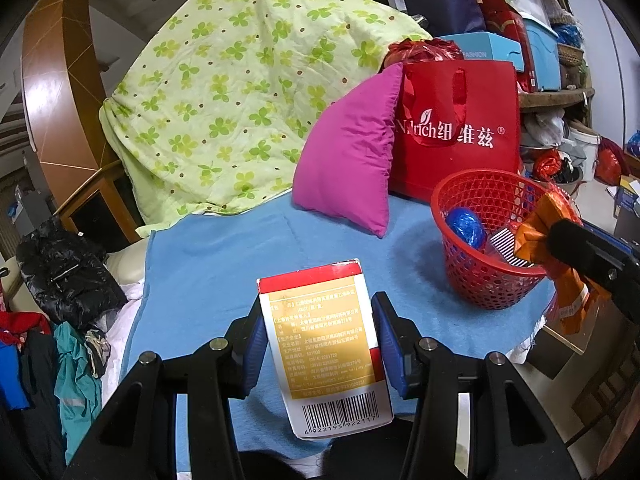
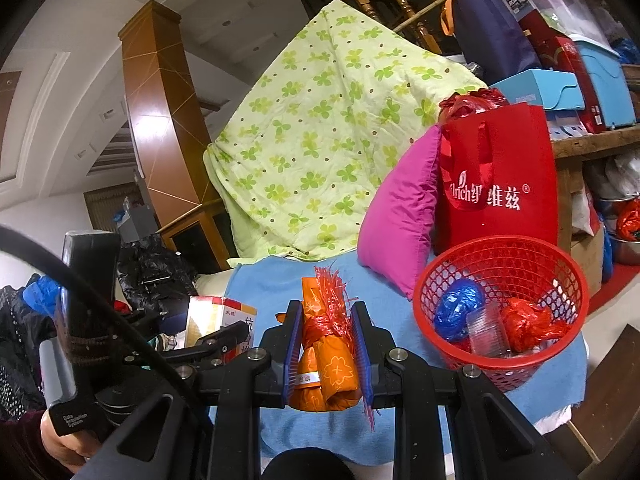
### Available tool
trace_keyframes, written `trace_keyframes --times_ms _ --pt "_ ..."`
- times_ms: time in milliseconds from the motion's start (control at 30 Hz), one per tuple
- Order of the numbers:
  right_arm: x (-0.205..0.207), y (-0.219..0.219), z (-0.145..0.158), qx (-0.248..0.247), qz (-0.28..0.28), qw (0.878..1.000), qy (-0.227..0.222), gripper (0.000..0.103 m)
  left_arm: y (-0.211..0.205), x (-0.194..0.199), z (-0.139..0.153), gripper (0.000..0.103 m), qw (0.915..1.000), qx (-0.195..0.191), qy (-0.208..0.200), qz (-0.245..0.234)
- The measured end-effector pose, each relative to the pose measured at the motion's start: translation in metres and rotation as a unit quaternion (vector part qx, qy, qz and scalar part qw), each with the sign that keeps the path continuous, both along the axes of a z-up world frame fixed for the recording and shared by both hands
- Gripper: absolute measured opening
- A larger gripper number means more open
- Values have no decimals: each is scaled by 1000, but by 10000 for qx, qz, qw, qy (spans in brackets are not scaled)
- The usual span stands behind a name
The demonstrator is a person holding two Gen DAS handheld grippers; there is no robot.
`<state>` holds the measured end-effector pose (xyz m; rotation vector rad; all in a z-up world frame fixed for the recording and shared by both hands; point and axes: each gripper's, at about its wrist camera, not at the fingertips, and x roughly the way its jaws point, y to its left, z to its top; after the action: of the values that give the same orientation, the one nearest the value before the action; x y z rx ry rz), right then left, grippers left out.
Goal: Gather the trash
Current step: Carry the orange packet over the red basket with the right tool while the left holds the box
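Note:
My left gripper (image 1: 318, 346) is shut on a white, gold and red medicine box (image 1: 326, 344) and holds it above the blue cloth (image 1: 224, 264). My right gripper (image 2: 326, 354) is shut on an orange wrapped bundle (image 2: 326, 360) tied with red string. A red mesh basket (image 1: 486, 280) stands to the right on the cloth and holds a blue ball of plastic (image 1: 466, 226), a red crumpled bag (image 2: 528, 328) and clear packaging. In the left wrist view the orange bundle (image 1: 548, 220) is at the basket's right rim. The box (image 2: 218, 322) shows left of the right gripper.
A magenta pillow (image 1: 348, 160) and a red gift bag (image 1: 460, 128) stand behind the basket (image 2: 500, 280). A green clover quilt (image 1: 240, 92) rises at the back. Dark clothes (image 1: 64, 272) lie left of the cloth. Stacked boxes and shelves fill the right side.

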<state>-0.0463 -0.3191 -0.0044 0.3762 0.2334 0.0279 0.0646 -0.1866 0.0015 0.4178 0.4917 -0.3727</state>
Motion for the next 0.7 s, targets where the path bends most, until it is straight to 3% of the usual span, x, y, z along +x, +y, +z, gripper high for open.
trace_keyframes --times_ms 700 --pt "-20 -38 -8 249 -399 9989 -19 26 -36 -10 -7 53 9990 307 -16 -333"
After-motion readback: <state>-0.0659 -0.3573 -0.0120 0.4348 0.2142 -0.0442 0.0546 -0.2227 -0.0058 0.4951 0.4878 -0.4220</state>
